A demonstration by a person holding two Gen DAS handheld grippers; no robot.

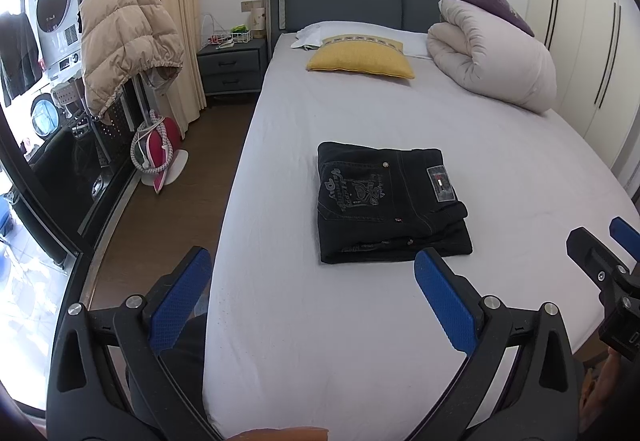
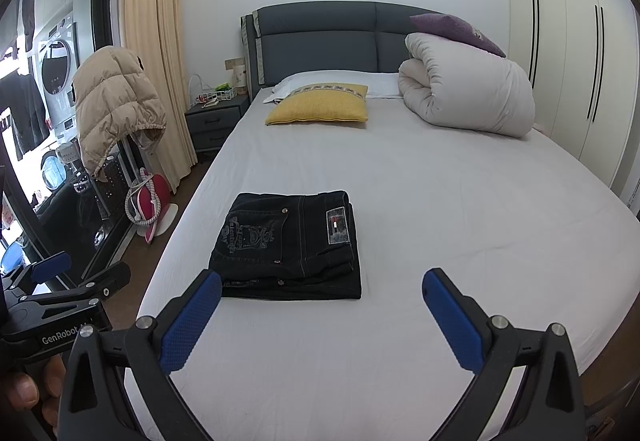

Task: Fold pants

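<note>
Pants: the black denim pants [image 1: 390, 207] lie folded into a compact rectangle on the pale sheet of the grey upholstered bed [image 1: 360, 321], back pocket embroidery and a small square label facing up.
Landmark: all places below are given relative to the pants.
Left hand-held gripper [image 1: 314, 295]: released, its blue-padded fingers spread wide, nothing between them; it hovers on the near side of the pants, apart from the fabric.
Right hand-held gripper [image 2: 322, 305]: also released and holding nothing, near side of the pants, its left pad [image 2: 192, 321] overlapping the pants' near corner in view; whether it touches is hard to tell.
Yellow rectangular cushion [image 1: 362, 57]: well beyond the pants, toward the headboard.
Rolled white duvet [image 1: 494, 57]: beyond and to the right.
Beige puffer jacket [image 1: 126, 41]: far left, hanging off the bed.
</note>
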